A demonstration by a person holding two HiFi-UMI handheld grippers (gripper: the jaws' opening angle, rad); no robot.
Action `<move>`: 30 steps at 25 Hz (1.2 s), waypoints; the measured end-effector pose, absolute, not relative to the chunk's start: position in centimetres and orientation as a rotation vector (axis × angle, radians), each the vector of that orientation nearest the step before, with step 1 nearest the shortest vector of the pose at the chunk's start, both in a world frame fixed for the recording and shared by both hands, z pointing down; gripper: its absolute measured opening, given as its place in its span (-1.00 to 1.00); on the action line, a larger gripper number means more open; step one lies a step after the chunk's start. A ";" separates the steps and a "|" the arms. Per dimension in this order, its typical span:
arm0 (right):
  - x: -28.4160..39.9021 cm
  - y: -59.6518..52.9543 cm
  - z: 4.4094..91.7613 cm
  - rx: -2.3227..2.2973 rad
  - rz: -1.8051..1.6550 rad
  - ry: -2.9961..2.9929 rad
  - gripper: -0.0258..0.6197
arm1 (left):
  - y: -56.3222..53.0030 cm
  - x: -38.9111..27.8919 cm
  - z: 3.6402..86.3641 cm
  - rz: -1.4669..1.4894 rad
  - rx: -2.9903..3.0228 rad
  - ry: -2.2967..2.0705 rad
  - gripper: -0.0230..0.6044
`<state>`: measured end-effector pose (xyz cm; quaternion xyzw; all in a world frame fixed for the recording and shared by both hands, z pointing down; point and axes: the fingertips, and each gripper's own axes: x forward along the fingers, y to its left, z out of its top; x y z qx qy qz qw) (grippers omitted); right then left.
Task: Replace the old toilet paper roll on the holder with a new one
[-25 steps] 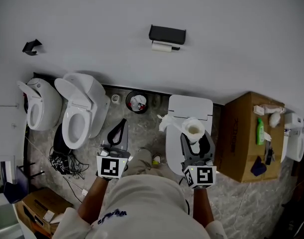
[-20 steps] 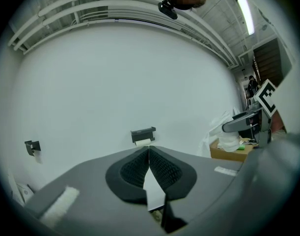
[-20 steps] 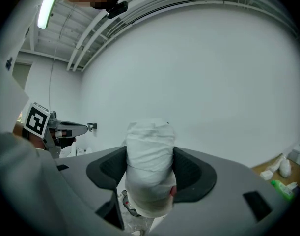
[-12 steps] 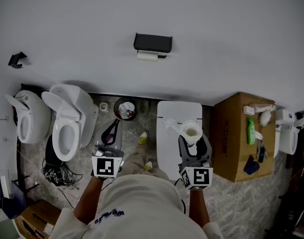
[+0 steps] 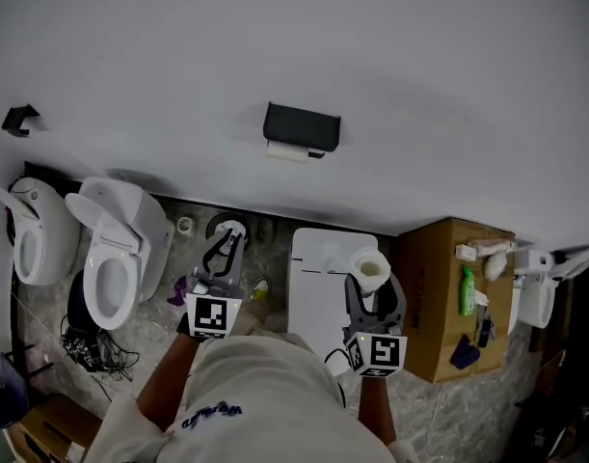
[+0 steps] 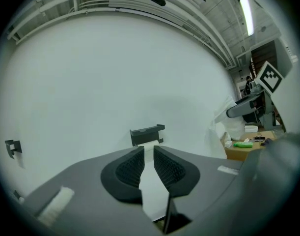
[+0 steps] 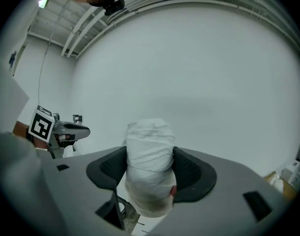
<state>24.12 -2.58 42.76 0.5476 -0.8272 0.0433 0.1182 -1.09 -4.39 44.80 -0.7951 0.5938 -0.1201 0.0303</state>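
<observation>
Left gripper: jaws opening, nothing between them. Its view puts the holder at 12 o'clock. Right gripper: jaws clamp the new roll. Its view shows only bare wall. Head view alone shows the old roll under the holder. A second ago the left jaws were closed.

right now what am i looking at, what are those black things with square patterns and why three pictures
A person holds a grasping tool in each hand. The patterned cubes belong to the tools. The wide picture comes from a camera on their head, looking down; the other two ride on the tools. The right tool grips a new toilet paper roll. The left tool is empty, its jaws opening. On the wall hangs a black holder with the old roll. Toilets and a cardboard box stand on the floor.
</observation>
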 end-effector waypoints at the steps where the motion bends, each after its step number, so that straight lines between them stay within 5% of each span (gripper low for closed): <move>1: 23.8 -3.3 42.7 1.605 0.120 -2.417 -0.04 | -5.2 -1.0 45.0 -0.381 -2.457 1.809 -0.72; 9: 22.0 -8.2 43.2 1.611 0.101 -2.377 -0.04 | -12.0 0.5 47.5 -0.488 -2.510 1.601 -0.33; 30: 23.8 -11.0 43.7 1.674 0.109 -2.289 -0.04 | -23.7 6.3 53.2 -1.033 -1.916 1.102 -0.21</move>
